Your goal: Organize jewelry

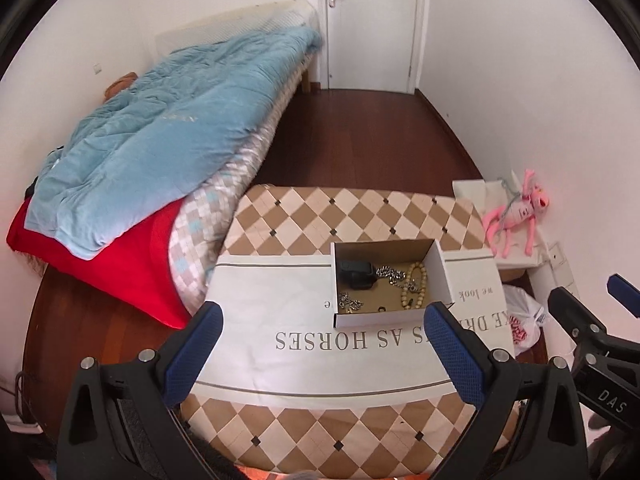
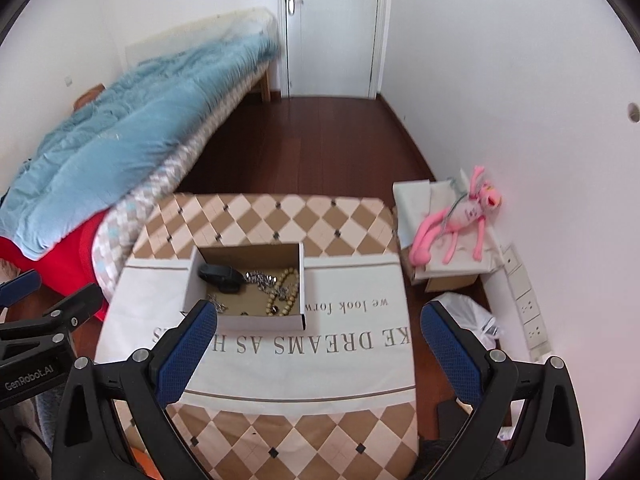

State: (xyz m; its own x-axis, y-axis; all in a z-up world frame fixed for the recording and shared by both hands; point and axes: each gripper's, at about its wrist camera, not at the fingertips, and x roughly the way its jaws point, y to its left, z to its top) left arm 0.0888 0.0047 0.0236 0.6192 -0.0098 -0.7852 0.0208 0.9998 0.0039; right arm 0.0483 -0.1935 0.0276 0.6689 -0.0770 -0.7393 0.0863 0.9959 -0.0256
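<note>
An open white cardboard box [image 1: 444, 276] [image 2: 190, 280] stands on a white printed cloth [image 1: 280, 320] [image 2: 320, 344] on the checkered table. In it lie a black watch [image 1: 356, 274] [image 2: 222, 276], a silver chain [image 1: 390, 272] [image 2: 264, 280], a cream bead bracelet [image 1: 414, 284] [image 2: 282, 288] and small metal pieces [image 1: 350, 303] [image 2: 218, 303]. My left gripper [image 1: 324, 328] is open and empty, held above the cloth in front of the box. My right gripper [image 2: 320, 328] is open and empty, to the right of the box. Each gripper shows at the edge of the other's view.
The table [image 1: 360, 208] [image 2: 280, 216] has a brown and cream diamond pattern. A bed with a blue quilt [image 1: 160, 120] [image 2: 120, 120] is on the left. A pink plush toy [image 1: 516, 212] [image 2: 456, 220] lies on a box at the right, above a plastic bag [image 2: 468, 312]. A door stands behind.
</note>
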